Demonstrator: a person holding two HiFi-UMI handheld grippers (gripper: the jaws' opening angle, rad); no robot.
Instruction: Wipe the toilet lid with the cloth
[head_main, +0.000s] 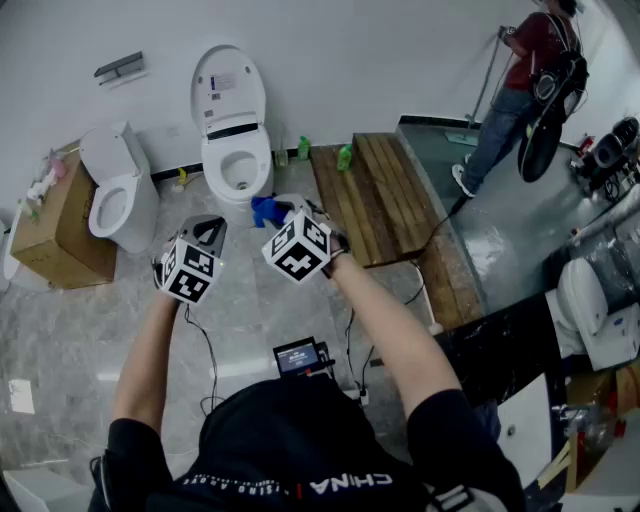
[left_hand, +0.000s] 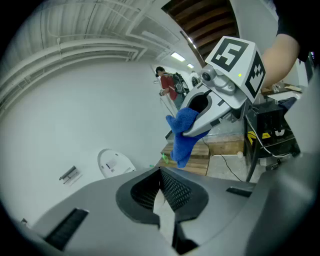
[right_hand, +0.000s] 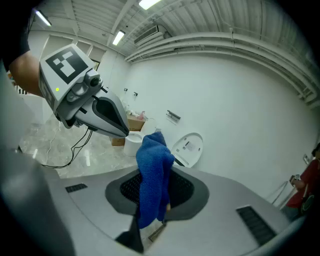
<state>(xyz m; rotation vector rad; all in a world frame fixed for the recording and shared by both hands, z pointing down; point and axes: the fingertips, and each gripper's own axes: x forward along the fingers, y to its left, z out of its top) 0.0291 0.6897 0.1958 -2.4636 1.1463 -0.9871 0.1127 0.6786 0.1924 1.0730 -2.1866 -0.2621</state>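
Two grippers are held up in front of the person, side by side and tipped a little downward. The right gripper (right_hand: 156, 200) pinches a blue cloth (right_hand: 152, 165) between its jaws; the cloth stands bunched above them and droops over the front. The left gripper (left_hand: 162, 192) has its jaws pressed together on nothing (only a pale sliver shows between the meshed pads). Seen from the left gripper view, the cloth hangs in a loose fold from the other gripper's tips and touches nothing else.

Beyond the grippers lies marbled floor (head_main: 70, 340). Across it, against the white wall, stands the toilet (head_main: 258, 160), with its lid (head_main: 228, 88) raised upright and the bowl open. A second toilet (head_main: 125, 195) sits to its left beside a cardboard box (head_main: 45, 235). A wooden platform (head_main: 375, 195) runs off to the right, and another person (head_main: 520, 90) stands farther back.

As for progress, I judge only the first part done: the cloth is in hand. It is well apart from the lid, so no wiping has begun. What is left is to close the gap to the toilet, lay the cloth on the lid's face and sweep it across. Whether the free gripper will be needed to steady the lid, I cannot tell.
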